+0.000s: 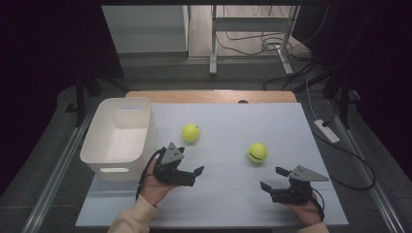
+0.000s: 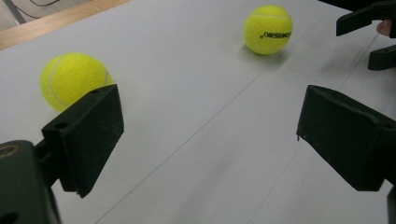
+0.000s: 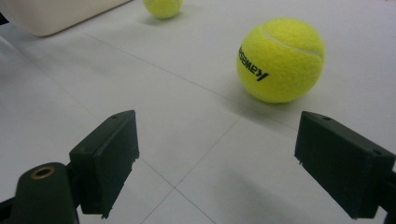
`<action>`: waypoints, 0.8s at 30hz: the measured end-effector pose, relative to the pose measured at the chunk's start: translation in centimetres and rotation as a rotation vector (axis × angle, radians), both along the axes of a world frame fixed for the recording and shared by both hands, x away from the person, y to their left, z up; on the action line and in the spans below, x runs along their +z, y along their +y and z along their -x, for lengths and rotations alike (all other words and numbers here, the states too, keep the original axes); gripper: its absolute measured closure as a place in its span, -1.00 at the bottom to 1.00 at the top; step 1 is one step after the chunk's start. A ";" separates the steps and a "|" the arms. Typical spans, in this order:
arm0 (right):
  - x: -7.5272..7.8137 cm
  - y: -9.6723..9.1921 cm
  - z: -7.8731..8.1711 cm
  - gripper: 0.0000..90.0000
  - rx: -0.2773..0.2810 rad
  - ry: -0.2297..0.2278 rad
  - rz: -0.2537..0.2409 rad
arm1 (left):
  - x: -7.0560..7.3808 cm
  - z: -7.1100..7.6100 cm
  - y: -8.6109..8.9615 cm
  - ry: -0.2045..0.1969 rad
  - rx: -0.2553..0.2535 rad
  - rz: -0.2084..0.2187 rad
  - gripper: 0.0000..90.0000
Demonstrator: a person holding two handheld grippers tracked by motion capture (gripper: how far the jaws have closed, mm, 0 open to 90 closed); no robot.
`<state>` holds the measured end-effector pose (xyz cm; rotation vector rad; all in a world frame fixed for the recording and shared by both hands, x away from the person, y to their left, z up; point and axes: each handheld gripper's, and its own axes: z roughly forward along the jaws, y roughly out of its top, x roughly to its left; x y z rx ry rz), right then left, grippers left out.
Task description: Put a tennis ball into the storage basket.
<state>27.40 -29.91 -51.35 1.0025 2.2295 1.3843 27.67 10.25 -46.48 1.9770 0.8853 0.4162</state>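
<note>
Two yellow tennis balls lie on the white table top (image 1: 218, 194). One ball (image 1: 190, 132) sits near the white bin (image 1: 119, 136), the other (image 1: 257, 152) further right. My left gripper (image 1: 190, 162) is held just in front of the bin's corner, open and empty, jaws pointing right. In the left gripper view its open gripper (image 2: 210, 135) has one ball (image 2: 74, 80) beyond the left jaw and the other (image 2: 267, 29) far ahead. My right gripper (image 1: 273, 178) is open and empty, below the right ball. In the right gripper view the open gripper (image 3: 215, 158) faces that ball (image 3: 280, 59).
The white bin looks empty and stands at the table's left edge; its corner (image 3: 56, 14) appears in the right gripper view. A wooden strip (image 1: 214, 96) runs along the table's far edge. Cables (image 1: 340, 155) lie on the floor to the right.
</note>
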 end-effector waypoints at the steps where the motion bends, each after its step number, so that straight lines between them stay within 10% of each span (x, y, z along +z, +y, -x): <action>1: 0.0 0.0 0.0 -0.70 0.000 0.000 0.000 | 0.1 -0.2 -0.1 0.000 0.001 -0.005 -0.83; 24: -0.1 0.0 -0.1 -0.70 0.003 0.003 0.003 | 0.5 -3.9 -1.0 0.022 0.058 -0.039 -0.84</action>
